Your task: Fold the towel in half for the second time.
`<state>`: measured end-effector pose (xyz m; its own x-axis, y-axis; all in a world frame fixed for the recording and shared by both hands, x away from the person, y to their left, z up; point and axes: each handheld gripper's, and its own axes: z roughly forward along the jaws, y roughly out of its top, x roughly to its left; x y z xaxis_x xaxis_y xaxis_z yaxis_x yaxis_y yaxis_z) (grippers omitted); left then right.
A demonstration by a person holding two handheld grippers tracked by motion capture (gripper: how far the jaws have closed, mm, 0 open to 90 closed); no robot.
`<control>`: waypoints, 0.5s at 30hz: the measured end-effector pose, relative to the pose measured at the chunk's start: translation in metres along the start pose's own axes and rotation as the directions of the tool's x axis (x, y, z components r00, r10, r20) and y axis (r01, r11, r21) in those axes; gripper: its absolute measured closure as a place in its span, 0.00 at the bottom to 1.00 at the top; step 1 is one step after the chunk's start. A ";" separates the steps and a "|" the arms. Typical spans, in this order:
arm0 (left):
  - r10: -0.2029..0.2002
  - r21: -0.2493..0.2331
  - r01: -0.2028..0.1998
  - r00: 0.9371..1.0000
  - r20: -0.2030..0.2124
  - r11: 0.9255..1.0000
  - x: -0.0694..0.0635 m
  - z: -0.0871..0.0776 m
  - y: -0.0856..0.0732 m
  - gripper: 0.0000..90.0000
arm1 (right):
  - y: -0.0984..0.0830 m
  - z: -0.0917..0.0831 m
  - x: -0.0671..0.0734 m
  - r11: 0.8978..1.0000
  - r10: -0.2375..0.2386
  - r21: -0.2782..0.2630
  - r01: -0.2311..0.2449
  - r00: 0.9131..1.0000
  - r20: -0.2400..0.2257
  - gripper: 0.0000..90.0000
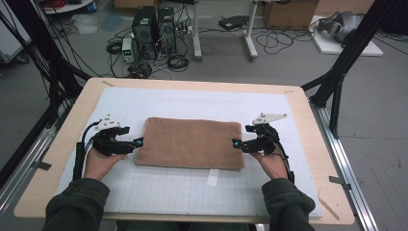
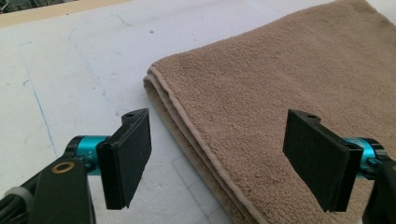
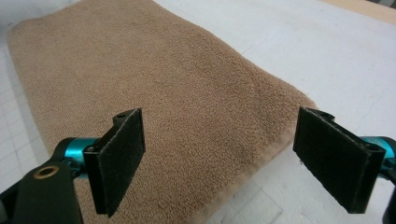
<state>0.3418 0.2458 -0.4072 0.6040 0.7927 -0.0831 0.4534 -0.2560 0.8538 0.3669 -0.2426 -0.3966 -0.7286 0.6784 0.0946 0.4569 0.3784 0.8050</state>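
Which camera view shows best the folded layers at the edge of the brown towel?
The left gripper view: the brown towel fills it close up, and the stacked folded layers show along its near edge. The high view shows the whole towel flat on the white mat, without layers. The right gripper view shows its top and one end.

From my seat, the grey floor (image 1: 288, 67) carries two PC towers (image 1: 154, 31) at eleven o'clock, tangled cables (image 1: 284, 41), and cardboard boxes (image 1: 288, 14) at one.
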 end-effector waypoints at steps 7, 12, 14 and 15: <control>0.015 0.007 -0.015 1.000 0.002 1.000 -0.004 -0.009 -0.007 0.26 | -0.004 -0.009 0.002 1.000 -0.010 -0.018 0.010 1.000 0.004 0.17; 0.031 0.021 -0.031 1.000 0.003 0.999 -0.007 -0.015 -0.011 0.26 | -0.009 -0.015 0.003 1.000 -0.008 -0.025 0.008 1.000 0.010 0.15; 0.025 0.015 -0.025 1.000 0.005 1.000 -0.007 -0.018 -0.013 0.26 | -0.012 -0.017 0.004 1.000 -0.008 -0.025 0.008 1.000 0.009 0.15; 0.020 0.012 -0.020 1.000 0.005 1.000 -0.007 -0.020 -0.015 0.26 | -0.013 -0.019 0.005 1.000 -0.009 -0.026 0.009 1.000 0.008 0.14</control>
<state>0.3181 0.2548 -0.4089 0.6162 0.7846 -0.0689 0.4492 -0.2782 0.8490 0.3475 -0.2561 -0.3958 -0.7284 0.6802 0.0823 0.4365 0.3681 0.8210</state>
